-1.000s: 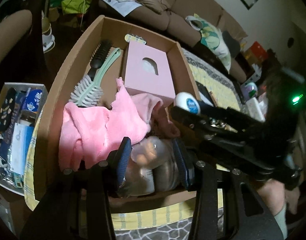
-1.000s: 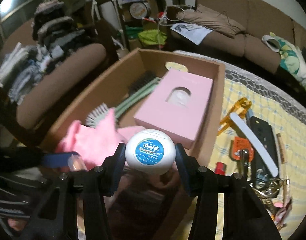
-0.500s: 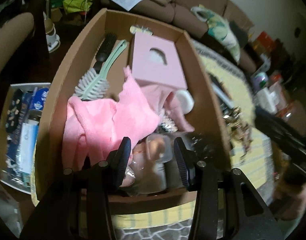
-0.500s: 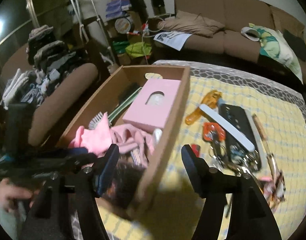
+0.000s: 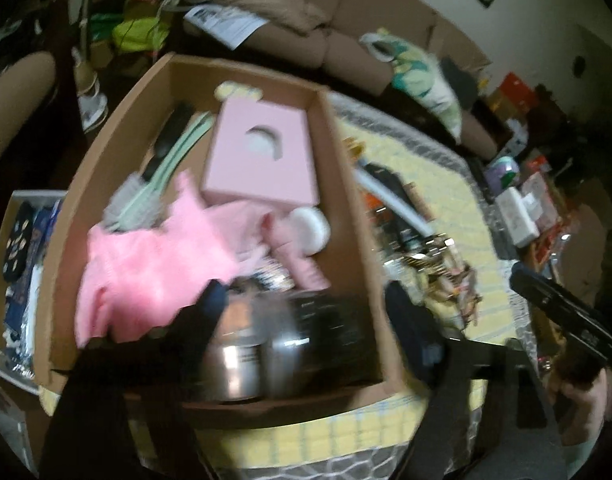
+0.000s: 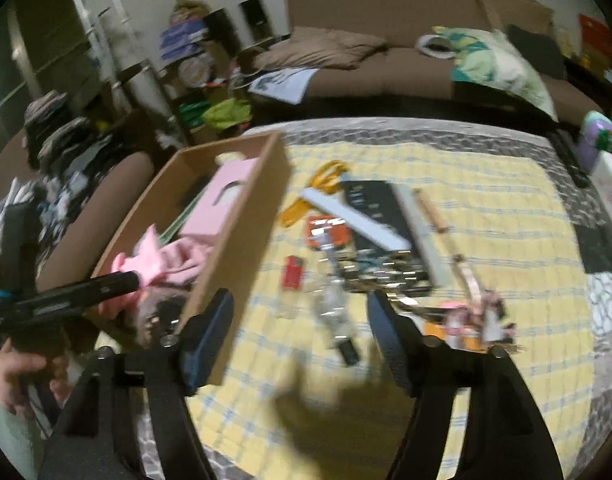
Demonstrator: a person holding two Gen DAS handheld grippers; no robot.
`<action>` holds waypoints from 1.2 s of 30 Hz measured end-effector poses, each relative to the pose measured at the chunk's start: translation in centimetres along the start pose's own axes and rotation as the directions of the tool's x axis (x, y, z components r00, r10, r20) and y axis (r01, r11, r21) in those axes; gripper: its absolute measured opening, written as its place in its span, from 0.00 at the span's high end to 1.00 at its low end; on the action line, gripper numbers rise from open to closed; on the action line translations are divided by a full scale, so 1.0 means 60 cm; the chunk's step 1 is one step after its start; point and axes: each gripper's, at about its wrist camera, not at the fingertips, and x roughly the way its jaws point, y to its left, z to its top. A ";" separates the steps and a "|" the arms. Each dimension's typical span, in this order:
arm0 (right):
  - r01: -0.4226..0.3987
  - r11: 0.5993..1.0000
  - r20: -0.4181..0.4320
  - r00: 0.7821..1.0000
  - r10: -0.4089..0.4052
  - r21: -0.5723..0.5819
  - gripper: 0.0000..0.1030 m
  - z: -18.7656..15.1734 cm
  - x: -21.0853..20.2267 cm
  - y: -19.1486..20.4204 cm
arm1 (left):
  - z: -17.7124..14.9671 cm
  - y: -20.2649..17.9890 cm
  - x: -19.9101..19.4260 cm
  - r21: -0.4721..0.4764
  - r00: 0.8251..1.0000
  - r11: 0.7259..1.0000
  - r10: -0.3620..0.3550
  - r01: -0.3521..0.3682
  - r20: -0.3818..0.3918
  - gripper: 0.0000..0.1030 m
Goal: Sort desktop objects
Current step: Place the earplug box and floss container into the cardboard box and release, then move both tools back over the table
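1. Left gripper [image 5: 306,312], low centre of its own view: black arms with dark blue pads, jaws just been opening and now spread wide, gripping nothing. A blurry shiny metal round thing [image 5: 261,356] sits in the box between and below them.
2. Cardboard box [image 5: 346,184] is plain brown, straight-walled. Inside: a square pink box [image 5: 261,160] with a round cutout on top, a fluffy pink cloth [image 5: 145,264], a pale green hairbrush [image 5: 153,192], and the round white floss case [image 5: 310,230] right of centre against the cloth.
3. Right gripper [image 6: 301,336], bottom of its view: jaws just been opening too, empty, hovering over the yellow checked cloth [image 6: 486,240].
4. Loose stuff mid-frame there: orange scissors [image 6: 326,178], a flat white strip [image 6: 354,220], a small red piece [image 6: 293,272].
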 end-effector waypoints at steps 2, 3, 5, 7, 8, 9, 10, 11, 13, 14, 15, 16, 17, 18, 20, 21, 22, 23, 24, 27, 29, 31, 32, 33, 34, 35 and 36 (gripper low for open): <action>0.023 0.999 0.020 1.000 -0.024 0.044 0.18 -0.003 -0.016 -0.033 | 0.000 -0.032 -0.004 0.022 0.999 1.000 -0.018 0.018 0.031 0.00; 0.031 0.998 0.024 0.999 -0.033 0.061 0.17 -0.005 -0.021 -0.047 | 0.001 -0.042 -0.004 0.028 0.999 0.999 -0.026 0.025 0.035 0.00; 0.058 0.994 0.018 0.998 -0.060 0.092 0.14 -0.012 -0.027 -0.078 | 0.000 -0.069 0.001 0.045 0.998 0.998 -0.046 0.044 0.032 0.00; 0.083 0.991 0.006 0.996 -0.084 0.109 0.12 -0.019 -0.028 -0.103 | -0.003 -0.093 0.008 0.061 0.998 0.997 -0.053 0.051 0.026 0.00; 0.096 0.989 -0.003 0.995 -0.096 0.115 0.11 -0.023 -0.026 -0.113 | -0.005 -0.107 0.014 0.072 0.998 0.996 -0.053 0.051 0.020 0.00; 0.107 0.987 -0.010 0.994 -0.107 0.121 0.11 -0.026 -0.025 -0.123 | -0.008 -0.119 0.018 0.082 0.998 0.995 -0.053 0.052 0.016 0.00; 0.123 0.984 -0.016 0.992 -0.122 0.128 0.11 -0.032 -0.025 -0.137 | -0.011 -0.136 0.023 0.098 0.998 0.994 -0.054 0.053 0.013 0.00; 0.127 0.983 -0.016 0.992 -0.126 0.135 0.11 -0.036 -0.025 -0.145 | -0.014 -0.150 0.027 0.111 0.998 0.992 -0.055 0.053 0.012 0.00; 0.124 0.979 -0.025 0.992 -0.122 0.162 0.11 -0.045 -0.023 -0.168 | -0.023 -0.176 0.034 0.137 0.998 0.989 -0.059 0.057 0.009 0.00; 0.117 0.978 -0.024 0.993 -0.115 0.175 0.11 -0.048 -0.024 -0.179 | -0.027 -0.192 0.041 0.153 0.998 0.987 -0.058 0.057 0.004 0.00; 0.110 0.977 -0.019 0.994 -0.108 0.183 0.11 -0.050 -0.025 -0.188 | -0.030 -0.203 0.046 0.165 0.998 0.985 -0.056 0.055 -0.002 0.00; 0.109 0.976 -0.017 0.994 -0.107 0.191 0.11 -0.052 -0.027 -0.197 | -0.035 -0.216 0.054 0.180 0.999 0.982 -0.051 0.051 -0.009 0.00; 0.114 0.974 -0.017 0.994 -0.112 0.194 0.11 -0.053 -0.028 -0.203 | -0.041 -0.231 0.067 0.198 0.999 0.979 -0.040 0.043 -0.019 0.00; 0.119 0.974 -0.016 0.993 -0.118 0.195 0.11 -0.054 -0.030 -0.208 | -0.046 -0.240 0.075 0.207 0.999 0.978 -0.033 0.038 -0.024 0.00; 0.125 0.972 -0.010 0.992 -0.125 0.198 0.11 -0.056 -0.035 -0.220 | -0.056 -0.258 0.100 0.223 0.999 0.975 -0.014 0.023 -0.042 0.00; 0.126 0.972 -0.011 0.992 -0.126 0.200 0.11 -0.057 -0.035 -0.224 | -0.062 -0.264 0.112 0.228 0.999 0.973 -0.002 0.013 -0.050 0.00; 0.126 0.971 -0.007 0.992 -0.128 0.204 0.11 -0.058 -0.037 -0.229 | -0.068 -0.270 0.127 0.236 0.998 0.972 0.022 -0.009 -0.054 0.00; 0.124 0.971 0.000 0.992 -0.127 0.206 0.11 -0.060 -0.040 -0.233 | -0.073 -0.273 0.140 0.245 0.997 0.969 0.052 -0.038 -0.053 0.00; 0.119 0.971 0.004 0.992 -0.123 0.208 0.11 -0.061 -0.041 -0.235 | -0.079 -0.276 0.152 0.253 0.995 0.965 0.084 -0.069 -0.051 0.01; 0.129 0.974 -0.006 0.991 -0.131 0.185 0.11 -0.061 -0.040 -0.241 | -0.095 -0.287 0.182 0.299 0.980 0.938 0.194 -0.176 -0.034 0.01; 0.149 0.976 0.000 0.989 -0.151 0.158 0.11 -0.062 -0.042 -0.245 | -0.101 -0.294 0.188 0.324 0.977 0.926 0.212 -0.193 -0.025 0.01; 0.148 0.977 0.002 0.989 -0.150 0.156 0.11 -0.066 -0.042 -0.254 | -0.103 -0.296 0.188 0.326 0.979 0.926 0.205 -0.188 -0.018 0.02; 0.141 0.976 -0.001 0.990 -0.143 0.163 0.11 -0.068 -0.041 -0.261 | -0.104 -0.297 0.190 0.328 0.977 0.924 0.213 -0.197 -0.012 0.02; 0.138 0.976 -0.004 0.990 -0.140 0.171 0.11 -0.070 -0.040 -0.266 | -0.104 -0.298 0.193 0.332 0.975 0.920 0.223 -0.209 -0.006 0.02; 0.136 0.975 -0.008 0.991 -0.136 0.179 0.11 -0.073 -0.039 -0.271 | -0.104 -0.299 0.200 0.334 0.972 0.917 0.233 -0.220 -0.001 0.02; 0.133 0.974 -0.011 0.991 -0.133 0.184 0.11 -0.075 -0.037 -0.276 | -0.103 -0.301 0.209 0.333 0.971 0.915 0.240 -0.227 0.002 0.02; 0.131 0.974 -0.013 0.991 -0.131 0.186 0.11 -0.077 -0.036 -0.278 | -0.101 -0.302 0.219 0.333 0.970 0.914 0.244 -0.232 0.006 0.02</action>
